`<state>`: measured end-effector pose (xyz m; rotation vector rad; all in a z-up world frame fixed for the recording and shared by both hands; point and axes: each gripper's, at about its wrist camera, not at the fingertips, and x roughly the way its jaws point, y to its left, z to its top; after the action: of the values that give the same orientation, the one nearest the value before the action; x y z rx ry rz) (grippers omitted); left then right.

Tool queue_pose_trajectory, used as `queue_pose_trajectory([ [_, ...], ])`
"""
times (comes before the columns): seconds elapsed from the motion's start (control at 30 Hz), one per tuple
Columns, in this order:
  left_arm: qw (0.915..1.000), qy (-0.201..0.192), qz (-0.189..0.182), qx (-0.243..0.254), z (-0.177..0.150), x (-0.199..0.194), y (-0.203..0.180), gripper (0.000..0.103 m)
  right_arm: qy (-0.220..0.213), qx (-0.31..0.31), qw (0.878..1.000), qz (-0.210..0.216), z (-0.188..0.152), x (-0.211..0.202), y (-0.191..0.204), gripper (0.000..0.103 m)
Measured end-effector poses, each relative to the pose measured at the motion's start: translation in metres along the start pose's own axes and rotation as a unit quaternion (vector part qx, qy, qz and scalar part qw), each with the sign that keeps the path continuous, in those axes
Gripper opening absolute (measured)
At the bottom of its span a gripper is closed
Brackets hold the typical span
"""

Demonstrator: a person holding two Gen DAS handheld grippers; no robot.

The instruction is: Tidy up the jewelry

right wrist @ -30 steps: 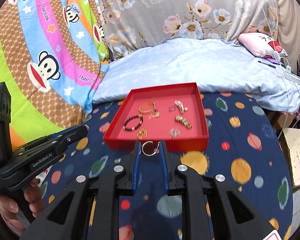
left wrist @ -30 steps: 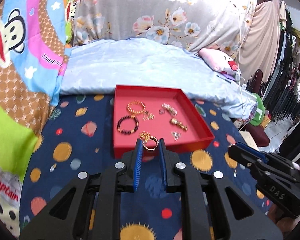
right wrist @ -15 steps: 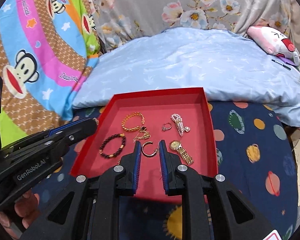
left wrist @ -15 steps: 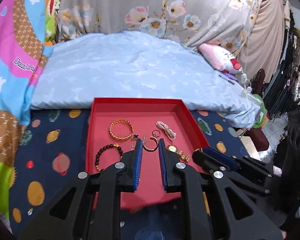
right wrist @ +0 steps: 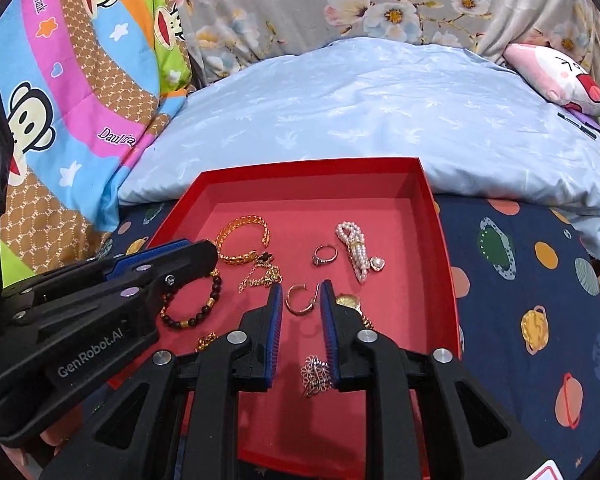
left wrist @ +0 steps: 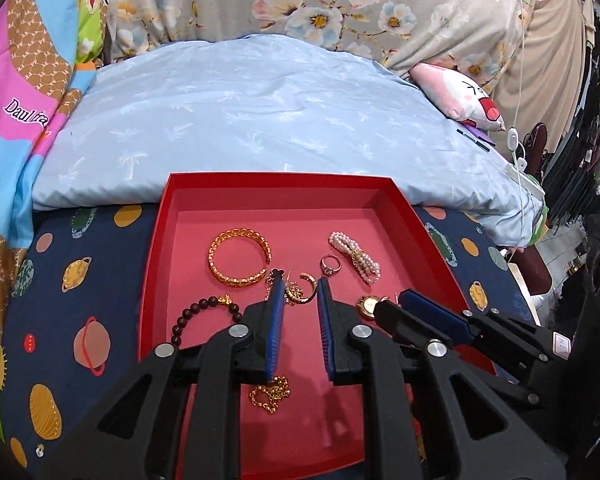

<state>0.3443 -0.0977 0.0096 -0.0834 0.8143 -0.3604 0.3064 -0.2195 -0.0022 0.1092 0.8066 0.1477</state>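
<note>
A red tray (left wrist: 419, 220) (right wrist: 439, 240) on the bed holds jewelry: a gold bangle (left wrist: 238, 258) (right wrist: 242, 246), a dark bead bracelet (left wrist: 204, 312) (right wrist: 196, 312), a pearl piece (left wrist: 355, 256) (right wrist: 355, 250), a ring (left wrist: 330, 264) (right wrist: 324, 254), a gold chain (left wrist: 270, 394), a watch (left wrist: 367, 304). My left gripper (left wrist: 298, 292) holds a gold hoop earring (left wrist: 307, 288) between its fingers over the tray. My right gripper (right wrist: 300, 294) holds a rose-gold hoop earring (right wrist: 298, 300) the same way. Each gripper shows in the other's view.
The tray lies on a dark blue planet-print sheet (left wrist: 60, 300). A pale blue pillow (left wrist: 260, 120) lies behind it. A pink plush (left wrist: 459, 96) sits at back right. A silver brooch (right wrist: 315, 374) lies under my right gripper.
Both grippers have moved forward from the near edge of the tray to over its middle, each still carrying its hoop earring.
</note>
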Motion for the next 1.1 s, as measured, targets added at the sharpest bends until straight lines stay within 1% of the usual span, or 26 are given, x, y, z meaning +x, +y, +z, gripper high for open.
queue_pose_trajectory([
  [0.03,1.0,-0.001,0.003,0.001,0.0,0.0,0.0,0.019,-0.002,0.002,1.0,0.0,0.001,-0.001,-0.001,0.021],
  [0.1,1.0,-0.006,0.007,0.002,0.002,-0.001,0.001,0.027,-0.006,0.007,1.0,0.001,0.002,-0.003,-0.002,0.021],
  [0.13,0.9999,-0.011,0.008,0.002,0.002,-0.005,0.001,0.028,-0.009,0.009,1.0,0.0,0.003,-0.006,-0.003,0.021],
  [0.3,0.9994,-0.026,0.022,0.007,0.001,-0.024,-0.001,0.028,-0.026,0.006,1.0,-0.009,0.001,-0.028,0.001,0.023],
  [0.37,0.999,-0.031,0.03,0.011,-0.003,-0.035,-0.003,0.028,-0.032,0.004,0.999,-0.014,-0.005,-0.043,0.006,0.029],
  [0.53,0.9976,-0.04,0.052,0.025,-0.018,-0.066,-0.011,0.028,-0.038,-0.001,0.999,-0.026,-0.025,-0.072,0.018,0.035],
  [0.7,0.9973,-0.039,0.057,0.025,-0.038,-0.091,-0.014,0.028,-0.032,0.0,0.999,-0.026,-0.048,-0.094,0.029,0.036],
  [0.8,0.9977,-0.033,0.057,0.018,-0.052,-0.104,-0.012,0.028,-0.031,0.004,0.999,-0.025,-0.06,-0.107,0.033,0.036],
  [1.1,0.9979,-0.021,0.061,0.009,-0.082,-0.124,-0.008,0.028,-0.029,0.02,0.999,-0.017,-0.085,-0.132,0.043,0.036],
])
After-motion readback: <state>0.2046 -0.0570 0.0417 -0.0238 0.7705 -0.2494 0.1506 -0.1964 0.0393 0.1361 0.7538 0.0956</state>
